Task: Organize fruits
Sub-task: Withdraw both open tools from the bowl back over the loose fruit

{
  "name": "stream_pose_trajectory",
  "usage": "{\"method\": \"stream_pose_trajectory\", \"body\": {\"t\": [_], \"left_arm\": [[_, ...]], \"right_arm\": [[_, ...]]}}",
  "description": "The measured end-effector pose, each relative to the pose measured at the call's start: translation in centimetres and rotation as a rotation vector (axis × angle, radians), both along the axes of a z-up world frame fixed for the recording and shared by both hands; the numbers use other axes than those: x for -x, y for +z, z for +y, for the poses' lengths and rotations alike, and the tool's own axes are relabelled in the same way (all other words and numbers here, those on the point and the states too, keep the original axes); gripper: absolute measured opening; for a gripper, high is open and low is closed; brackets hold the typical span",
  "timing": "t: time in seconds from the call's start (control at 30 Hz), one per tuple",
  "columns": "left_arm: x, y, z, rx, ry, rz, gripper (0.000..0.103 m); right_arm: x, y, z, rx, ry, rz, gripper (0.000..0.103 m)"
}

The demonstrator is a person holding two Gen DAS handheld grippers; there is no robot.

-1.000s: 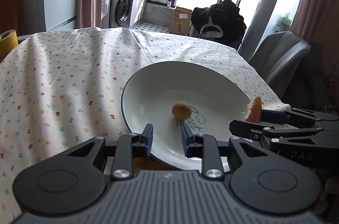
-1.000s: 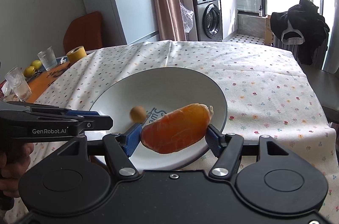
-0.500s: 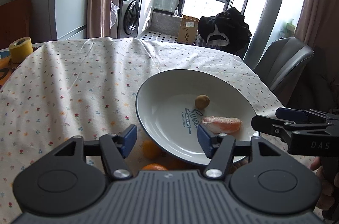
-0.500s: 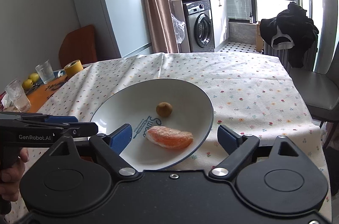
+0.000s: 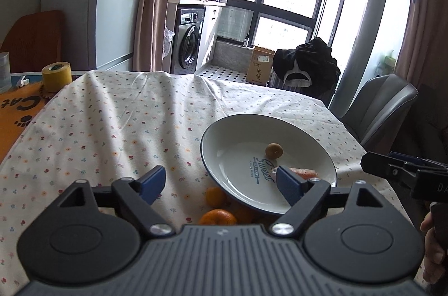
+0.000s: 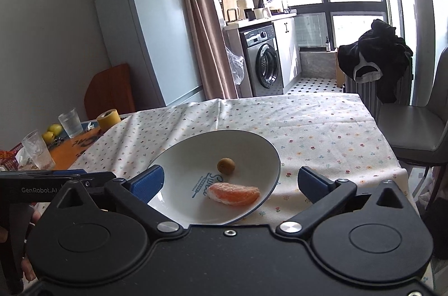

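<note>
The left gripper (image 5: 221, 181) is spread wide with nothing between its blue pads, held low over the near edge of the table, pointing toward the window. Its black body cuts off the closest part of the scene: of the mandarins (image 5: 217, 216) lying on the cloth just under it, only the tops of two show clearly, and a third orange shape beside them sits in shadow against the plate's near rim (how many fruits there are in all cannot be told). Its right pad also covers part of the orange segment (image 5: 303, 172) in the left wrist view.

The right gripper (image 6: 231, 181) is likewise wide apart and empty, hovering over the near right side of the plate (image 6: 268, 150), tilted slightly downward. Its body hides the plate's closest rim. Only fingers (image 5: 432, 248) of the holding hand show at the right edge of the left view, and the other hand (image 6: 29, 217) peeks in at the left edge of the right view, mostly covered by the gripper handle.

In the white plate, the peeled orange segment lies just near of the blue lettering, and a small brown round fruit (image 6: 225, 166) (kind hard to make out) sits beyond it, apart from it. The plate rests on a flowered tablecloth (image 5: 112, 125). Farther left stand a yellow tape roll (image 6: 108, 119), two glasses (image 6: 70, 122) and yellow-green fruits (image 6: 51, 131), partly hidden behind the glasses.
</note>
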State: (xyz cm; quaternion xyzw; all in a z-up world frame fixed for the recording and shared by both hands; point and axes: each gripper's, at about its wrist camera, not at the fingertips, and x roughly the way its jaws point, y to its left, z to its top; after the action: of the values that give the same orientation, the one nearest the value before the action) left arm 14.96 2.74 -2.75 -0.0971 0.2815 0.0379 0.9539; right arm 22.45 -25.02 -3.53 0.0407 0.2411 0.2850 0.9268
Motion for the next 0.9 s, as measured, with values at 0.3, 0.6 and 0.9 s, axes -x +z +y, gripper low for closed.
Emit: {"method": "stream_pose_trajectory", "body": {"t": [0.3,0.6,0.9], "left_arm": [[2.2,0.6,-0.8,-0.011,-0.026,-0.012,0.09],[4.3,1.7,-1.7,-0.013,-0.06,0.003,0.09],[6.4,2.5,-2.0,0.0,-0.06,-0.011,0.095]], "right_arm": [[2.4,0.7,-0.3,0.017,0.003,-0.046,0.103],[4.4,1.8,-0.9,0.023,0.046,-0.04,0.103],[6.3,2.1,-2.0,0.033,0.046,-0.028,0.103]]}}
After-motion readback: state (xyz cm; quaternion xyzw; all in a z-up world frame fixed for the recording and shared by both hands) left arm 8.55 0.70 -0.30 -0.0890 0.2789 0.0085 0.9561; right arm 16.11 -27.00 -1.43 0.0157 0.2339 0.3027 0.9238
